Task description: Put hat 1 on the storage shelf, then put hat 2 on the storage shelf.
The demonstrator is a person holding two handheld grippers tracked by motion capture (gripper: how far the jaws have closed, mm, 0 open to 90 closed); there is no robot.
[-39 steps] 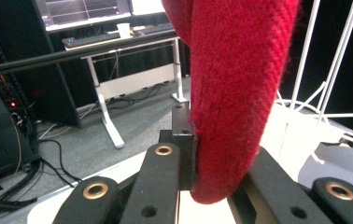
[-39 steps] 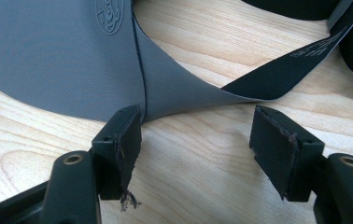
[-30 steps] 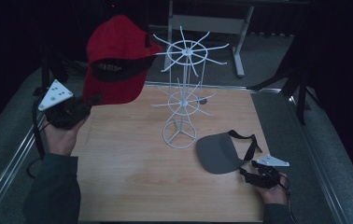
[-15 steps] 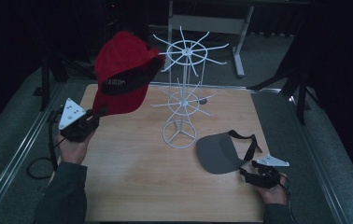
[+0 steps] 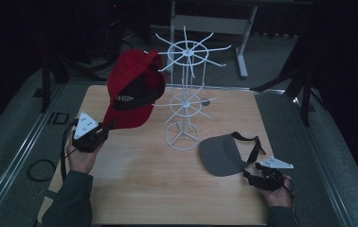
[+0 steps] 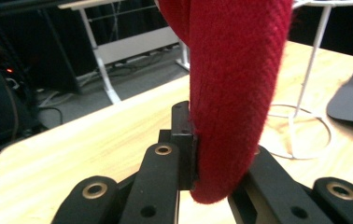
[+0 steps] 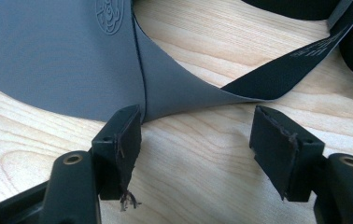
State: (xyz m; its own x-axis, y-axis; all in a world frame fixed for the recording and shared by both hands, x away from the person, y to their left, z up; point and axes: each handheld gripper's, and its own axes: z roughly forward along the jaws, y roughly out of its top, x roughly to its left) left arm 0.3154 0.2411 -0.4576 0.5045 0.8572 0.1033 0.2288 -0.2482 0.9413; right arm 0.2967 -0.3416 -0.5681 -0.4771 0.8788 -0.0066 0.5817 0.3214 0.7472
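Red cap (image 5: pixel 134 92) clamped in my left tool (image 5: pixel 105 128), unhung beside the rack (image 5: pixel 185 90); right tool (image 5: pixel 256 174) open by the untouched grey visor (image 5: pixel 220 153).

Gripper: the right gripper (image 7: pixel 195 144) has two black jaws standing wide apart, with nothing between them.
Visor: a flat grey sun visor (image 7: pixel 62 56) lies just past the left jaw.
Strap: its black strap (image 7: pixel 300 56) runs off right.
Table: light wooden table (image 7: pixel 198 177) underneath.
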